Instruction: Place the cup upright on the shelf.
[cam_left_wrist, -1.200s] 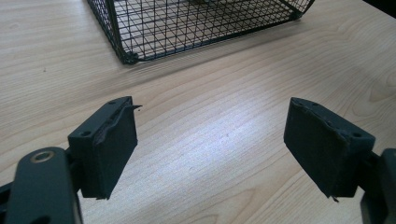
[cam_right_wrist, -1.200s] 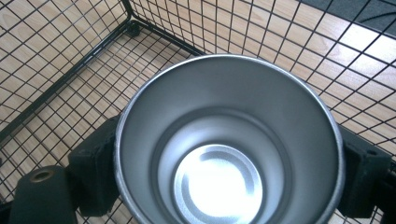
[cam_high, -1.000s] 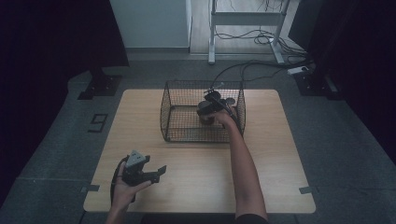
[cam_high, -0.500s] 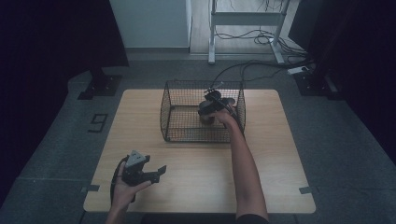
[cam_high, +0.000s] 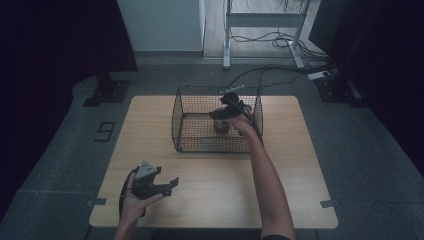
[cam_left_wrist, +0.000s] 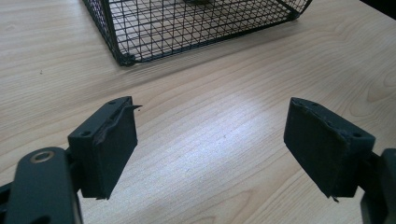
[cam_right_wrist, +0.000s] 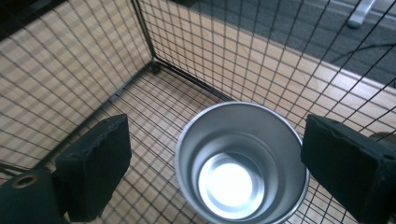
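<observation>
A shiny metal cup (cam_right_wrist: 243, 182) stands upright on the floor of a black wire basket (cam_right_wrist: 70, 70). My right gripper (cam_right_wrist: 217, 140) hangs just above it inside the basket (cam_high: 200, 120). Its jaws have just been closing a little. The cup's rim lies between them; the left pad stands well off it and the right pad sits close to the rim without pressing. In the high view the right gripper (cam_high: 225, 112) is over the cup (cam_high: 221, 127). My left gripper (cam_high: 171, 184) rests near the table's front left, open with nothing between its pads (cam_left_wrist: 109, 149).
The basket (cam_left_wrist: 187, 23) stands at the back middle of the wooden table (cam_high: 300, 165). Cables trail from the right gripper over the table's far edge to the floor. Tape marks sit at the table's front corners.
My right gripper has risen slightly inside the basket, and the cup stays standing on the basket floor. The left hand has not moved.
</observation>
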